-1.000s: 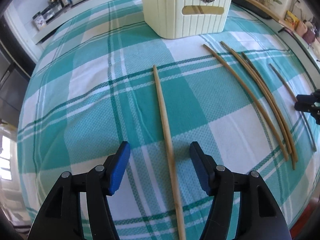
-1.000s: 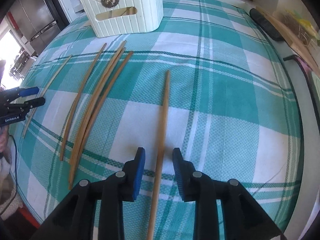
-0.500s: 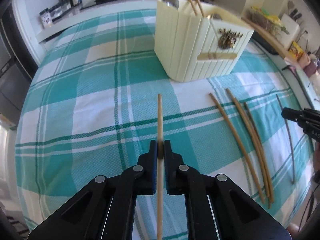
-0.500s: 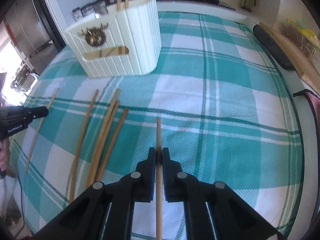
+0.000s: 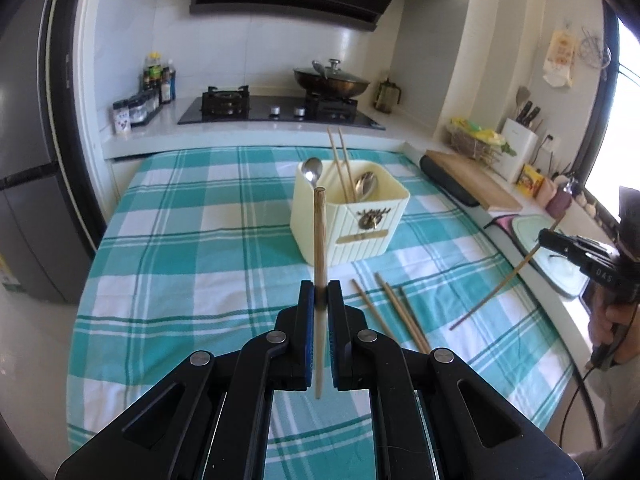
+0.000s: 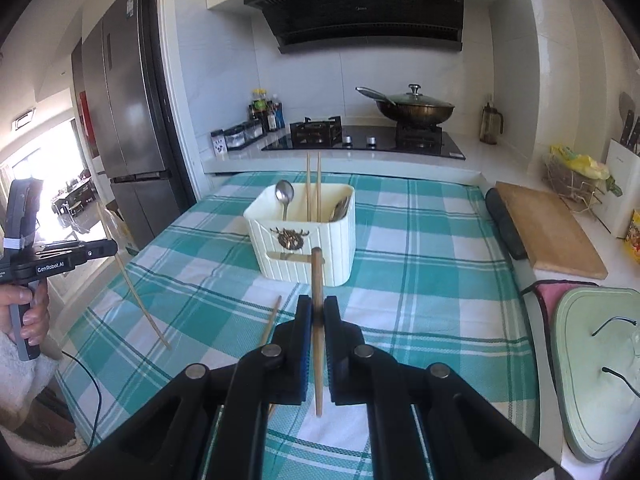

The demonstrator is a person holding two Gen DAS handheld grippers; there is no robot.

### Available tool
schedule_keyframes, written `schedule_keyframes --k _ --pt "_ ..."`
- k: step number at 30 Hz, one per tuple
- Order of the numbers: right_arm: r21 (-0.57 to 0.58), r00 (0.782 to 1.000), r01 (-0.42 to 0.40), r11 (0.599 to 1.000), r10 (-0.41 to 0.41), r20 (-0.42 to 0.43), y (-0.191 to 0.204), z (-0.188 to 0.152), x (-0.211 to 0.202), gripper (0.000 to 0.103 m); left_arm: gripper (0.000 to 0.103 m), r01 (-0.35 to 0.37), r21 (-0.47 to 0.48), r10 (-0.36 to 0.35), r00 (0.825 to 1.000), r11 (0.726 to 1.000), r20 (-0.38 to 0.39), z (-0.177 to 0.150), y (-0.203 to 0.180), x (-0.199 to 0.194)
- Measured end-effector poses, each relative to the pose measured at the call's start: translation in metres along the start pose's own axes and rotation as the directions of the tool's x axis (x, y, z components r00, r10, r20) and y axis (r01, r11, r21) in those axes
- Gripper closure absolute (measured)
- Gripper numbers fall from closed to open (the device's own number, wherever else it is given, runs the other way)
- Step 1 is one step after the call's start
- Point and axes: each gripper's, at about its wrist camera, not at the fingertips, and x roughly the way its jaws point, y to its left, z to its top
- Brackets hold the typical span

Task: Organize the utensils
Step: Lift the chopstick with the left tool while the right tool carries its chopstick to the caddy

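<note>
Left wrist view: the left gripper [image 5: 320, 294] pinches a chopstick [image 5: 319, 240] clear of the checked tablecloth [image 5: 180, 248]; beyond it stands the cream utensil holder [image 5: 352, 224], with three loose chopsticks [image 5: 394, 312] on the cloth at its near right. Right wrist view: the right gripper [image 6: 317, 312] pinches a second chopstick [image 6: 317, 292], raised before the holder [image 6: 304, 236].

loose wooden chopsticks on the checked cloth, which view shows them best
The left wrist view: three loose wooden chopsticks lie in plain sight beside the gripper. The right wrist view shows only one tip; its gripper hides the rest.
</note>
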Motion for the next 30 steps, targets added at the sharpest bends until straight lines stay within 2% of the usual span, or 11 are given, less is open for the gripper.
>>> schedule_keyframes --k 5,12,25,30 --pt "0.011 0.998 -0.001 1.0 0.001 0.057 0.002 0.017 -0.004 0.097 0.099 0.004 0.003 -0.004 0.999 1.0 0.033 0.013 -0.001 -0.009" --pt "-0.001 0.997 -0.001 1.0 0.001 0.083 0.004 0.033 -0.003 0.097 0.099 -0.04 0.019 0.039 0.999 0.999 0.033 0.017 -0.001 -0.004" --pt "-0.009 0.997 0.021 1.0 -0.02 0.076 0.003 0.043 0.002 0.097 0.099 -0.107 0.058 0.103 0.993 0.993 0.062 0.023 -0.003 -0.001" --pt "0.003 0.997 0.025 1.0 -0.026 0.068 -0.003 0.05 0.011 0.097 0.099 -0.08 0.034 0.078 0.995 0.996 0.061 0.035 0.006 -0.003"
